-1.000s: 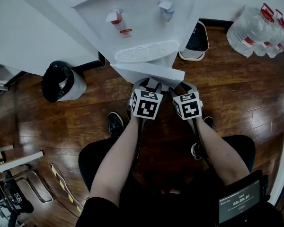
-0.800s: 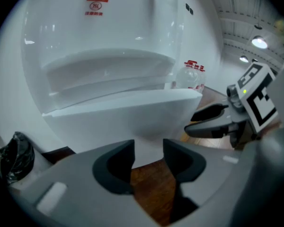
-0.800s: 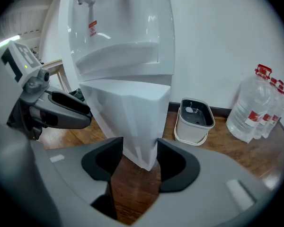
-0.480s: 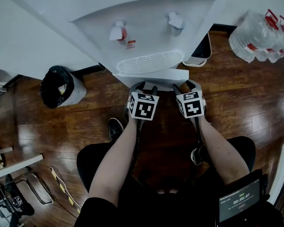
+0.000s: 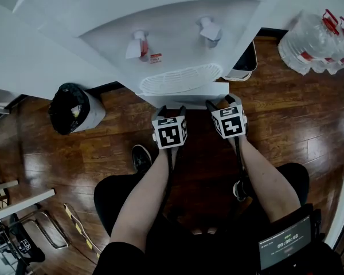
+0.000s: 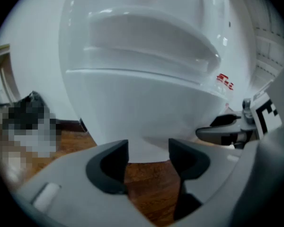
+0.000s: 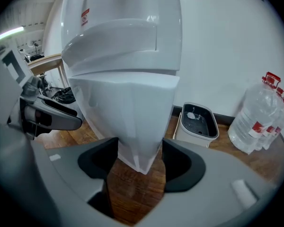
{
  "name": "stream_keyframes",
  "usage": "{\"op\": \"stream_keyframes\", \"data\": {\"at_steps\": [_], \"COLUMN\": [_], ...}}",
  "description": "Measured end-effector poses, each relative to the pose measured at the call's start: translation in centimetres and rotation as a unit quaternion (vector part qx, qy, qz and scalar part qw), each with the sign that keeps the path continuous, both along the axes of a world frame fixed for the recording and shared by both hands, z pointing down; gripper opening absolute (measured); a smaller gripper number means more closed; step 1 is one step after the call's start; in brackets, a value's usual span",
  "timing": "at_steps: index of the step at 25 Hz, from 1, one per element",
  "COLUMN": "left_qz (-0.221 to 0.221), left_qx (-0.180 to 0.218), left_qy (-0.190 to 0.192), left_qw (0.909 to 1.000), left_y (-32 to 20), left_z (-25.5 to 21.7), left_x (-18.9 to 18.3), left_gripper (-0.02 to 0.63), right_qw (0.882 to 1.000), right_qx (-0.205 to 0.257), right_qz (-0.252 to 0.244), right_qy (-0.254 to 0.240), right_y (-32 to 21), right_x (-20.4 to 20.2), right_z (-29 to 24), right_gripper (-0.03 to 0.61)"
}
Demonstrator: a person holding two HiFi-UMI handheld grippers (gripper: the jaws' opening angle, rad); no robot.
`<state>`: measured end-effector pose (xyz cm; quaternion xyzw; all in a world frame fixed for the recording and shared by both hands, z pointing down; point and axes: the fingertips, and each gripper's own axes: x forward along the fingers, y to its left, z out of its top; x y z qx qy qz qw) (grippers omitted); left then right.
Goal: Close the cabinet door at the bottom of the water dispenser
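White cabinet door [image 5: 183, 90]: at the foot of the white water dispenser [image 5: 172, 39], nearly flush with its front.
Left gripper [image 6: 148, 148]: jaws have just been opening, nothing between them.
Right gripper [image 7: 139, 150]: jaws likewise just opening, framing the door's edge without pressing it.
Risk: the door may swing ajar again if its catch never engaged.

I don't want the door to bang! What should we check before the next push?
1. The door shut flush: cannot tell from above.
2. The left gripper and right gripper up at the door: ok.
3. The fingers apart: ok, both pairs just opened; nothing gripped, door just ahead.
4. The shoe back from the door: ok.
5. The white bin off to the side: ok.
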<state>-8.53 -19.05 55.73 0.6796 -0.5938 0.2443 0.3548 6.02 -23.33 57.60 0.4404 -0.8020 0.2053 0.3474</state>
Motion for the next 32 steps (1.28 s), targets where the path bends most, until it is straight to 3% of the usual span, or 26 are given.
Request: {"op": "stream_keyframes", "data": {"at_steps": [4,32], "left_qz": [-0.028,-0.031], "left_qx": [0.009,0.002], "left_qy": [0.008,-0.002], "left_qw": [0.9995,0.9995], "left_y": [-1.1,-3.5], "left_z": [0.2,0.2], "left_x": [-1.7,-0.3], "left_gripper": [0.282,0.256], "right_qw": [1.0,0.999], "right_qx": [0.001,0.025], "right_qz": [-0.011,-0.032], "right_qy": [0.002,0.02], "right_y": [-0.2,-4.7], "right_x": [0.1,-0.5], "right_z": [-0.1,-1.7], "right_gripper": [0.293,0.279]}}
